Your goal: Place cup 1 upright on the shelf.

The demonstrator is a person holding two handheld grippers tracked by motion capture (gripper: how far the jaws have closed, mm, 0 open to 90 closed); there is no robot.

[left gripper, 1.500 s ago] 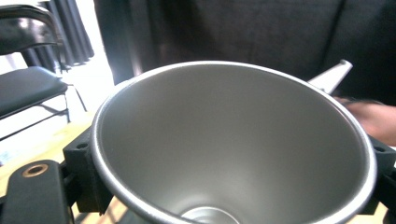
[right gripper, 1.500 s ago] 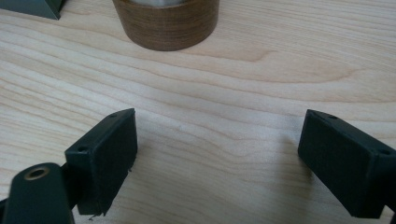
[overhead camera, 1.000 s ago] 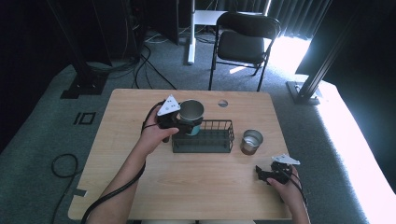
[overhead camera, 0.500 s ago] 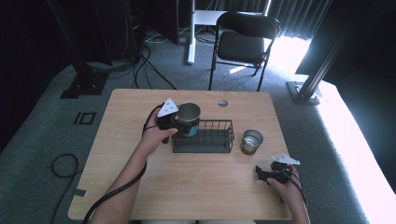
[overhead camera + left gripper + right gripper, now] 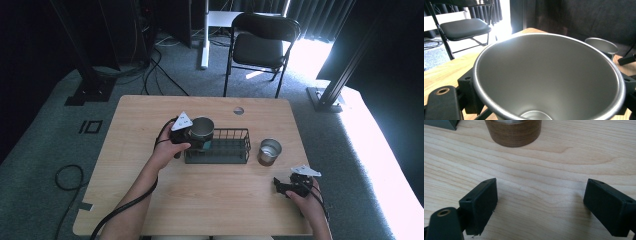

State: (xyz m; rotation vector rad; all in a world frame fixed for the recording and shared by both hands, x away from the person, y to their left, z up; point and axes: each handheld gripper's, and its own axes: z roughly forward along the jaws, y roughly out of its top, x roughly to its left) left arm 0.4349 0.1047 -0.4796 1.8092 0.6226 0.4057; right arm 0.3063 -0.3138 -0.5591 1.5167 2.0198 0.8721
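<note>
Evidently the left gripper (image 5: 197,136) clamps an upright steel cup (image 5: 202,128) just above the wire basket's (image 5: 235,148) left end, while the right gripper (image 5: 281,186), jaws spread and empty, rests near the second cup (image 5: 269,151).

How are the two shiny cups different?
The left cup is held in the left tool, up over the end of the wire basket; the right cup stands alone on the table, beside the basket. The left cup shows plain metal walls; the right cup has a brown wood-look band at its base. Both are silvery, round and open-topped.
</note>
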